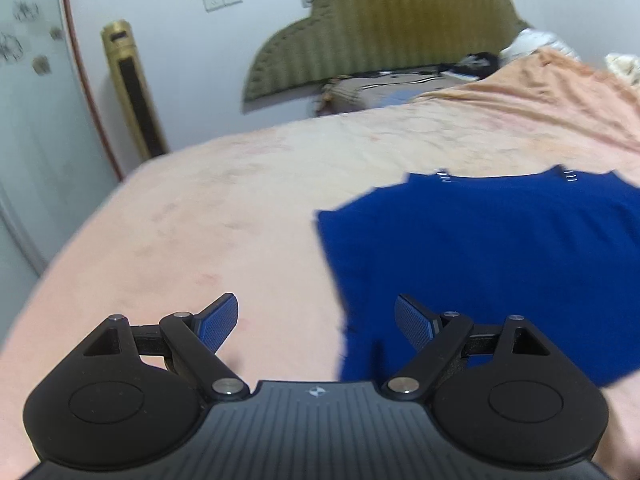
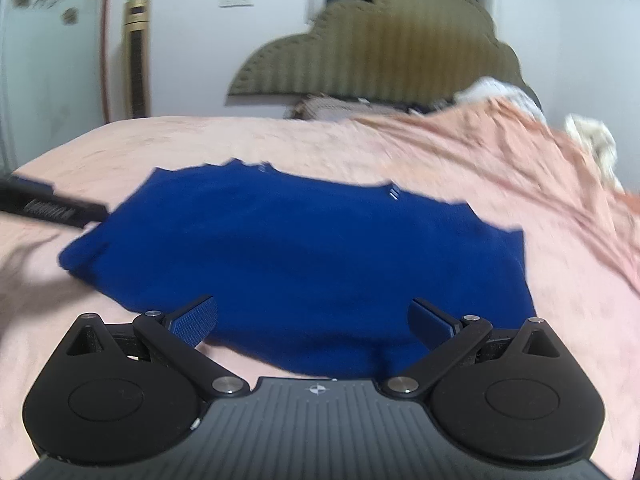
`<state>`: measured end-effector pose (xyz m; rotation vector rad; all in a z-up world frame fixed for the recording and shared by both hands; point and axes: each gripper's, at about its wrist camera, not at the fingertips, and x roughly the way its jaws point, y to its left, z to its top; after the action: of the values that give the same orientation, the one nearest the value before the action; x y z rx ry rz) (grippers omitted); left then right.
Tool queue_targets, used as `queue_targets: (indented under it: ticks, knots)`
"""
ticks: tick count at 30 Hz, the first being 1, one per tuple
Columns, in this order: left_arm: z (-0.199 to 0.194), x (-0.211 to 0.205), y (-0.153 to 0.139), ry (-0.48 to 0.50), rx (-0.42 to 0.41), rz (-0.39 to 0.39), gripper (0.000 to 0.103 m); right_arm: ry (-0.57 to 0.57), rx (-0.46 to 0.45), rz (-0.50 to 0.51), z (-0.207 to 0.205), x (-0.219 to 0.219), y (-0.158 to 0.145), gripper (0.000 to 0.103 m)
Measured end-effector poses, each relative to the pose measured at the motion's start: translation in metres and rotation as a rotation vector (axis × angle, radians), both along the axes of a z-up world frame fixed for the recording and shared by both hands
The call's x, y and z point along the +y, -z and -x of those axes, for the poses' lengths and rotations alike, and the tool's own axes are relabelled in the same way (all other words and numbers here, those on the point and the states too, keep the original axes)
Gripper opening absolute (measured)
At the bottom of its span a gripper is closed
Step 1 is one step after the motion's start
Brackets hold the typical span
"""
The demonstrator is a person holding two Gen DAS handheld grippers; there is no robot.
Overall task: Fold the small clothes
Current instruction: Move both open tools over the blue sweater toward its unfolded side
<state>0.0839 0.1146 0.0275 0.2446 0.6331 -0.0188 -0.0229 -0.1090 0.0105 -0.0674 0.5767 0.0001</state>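
Note:
A small dark blue garment (image 1: 492, 256) lies flat on a pink bedspread (image 1: 208, 216), with pale stitch marks along its far edge. My left gripper (image 1: 316, 322) hovers open over the garment's left edge, nothing between its blue pads. In the right wrist view the same blue garment (image 2: 296, 248) spreads across the middle of the bed. The right gripper (image 2: 314, 322) is open above the garment's near edge, holding nothing. The left gripper (image 2: 48, 206) shows there as a dark blurred shape at the far left, beside the garment's left end.
An olive padded headboard (image 1: 384, 28) stands against the white wall, with pillows and dark items (image 1: 472, 64) below it. A gold tower appliance (image 1: 134, 92) stands left of the bed. The bedspread is rumpled (image 2: 540, 168) on the right, near white cloth (image 2: 592, 136).

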Motion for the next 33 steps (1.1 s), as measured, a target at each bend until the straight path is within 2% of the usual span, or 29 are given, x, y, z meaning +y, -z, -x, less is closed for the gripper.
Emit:
queue_targets:
  ticks: [2,10,13,20,22,26,30,33]
  knots:
    - [-0.008,-0.003,0.0,-0.016,0.006,-0.044,0.086,-0.025,-0.012,0.016,-0.003,0.011,-0.005,0.102]
    - [-0.023,-0.012,0.002,0.005,0.049,-0.102,0.086,-0.012,-0.019,0.085,-0.024,0.037,-0.019,0.102]
    - [-0.028,-0.013,0.003,0.008,0.054,-0.105,0.086,-0.029,-0.008,0.065,-0.026,0.04,-0.019,0.102]
    - [-0.038,-0.009,0.005,0.004,0.069,-0.106,0.087,-0.087,-0.012,0.177,-0.021,0.067,-0.011,0.102]
    - [-0.041,-0.007,0.004,0.007,0.072,-0.092,0.087,-0.111,-0.02,0.202,-0.02,0.075,-0.01,0.102]
    - [-0.052,0.004,0.0,0.036,0.101,-0.017,0.088,-0.126,-0.045,0.263,-0.018,0.09,-0.008,0.102]
    - [-0.068,0.019,-0.01,0.055,0.108,0.082,0.088,-0.139,-0.028,0.242,-0.019,0.098,-0.005,0.102]
    - [-0.084,0.027,-0.015,0.105,0.148,0.155,0.088,-0.175,0.002,0.242,-0.021,0.107,0.003,0.102]
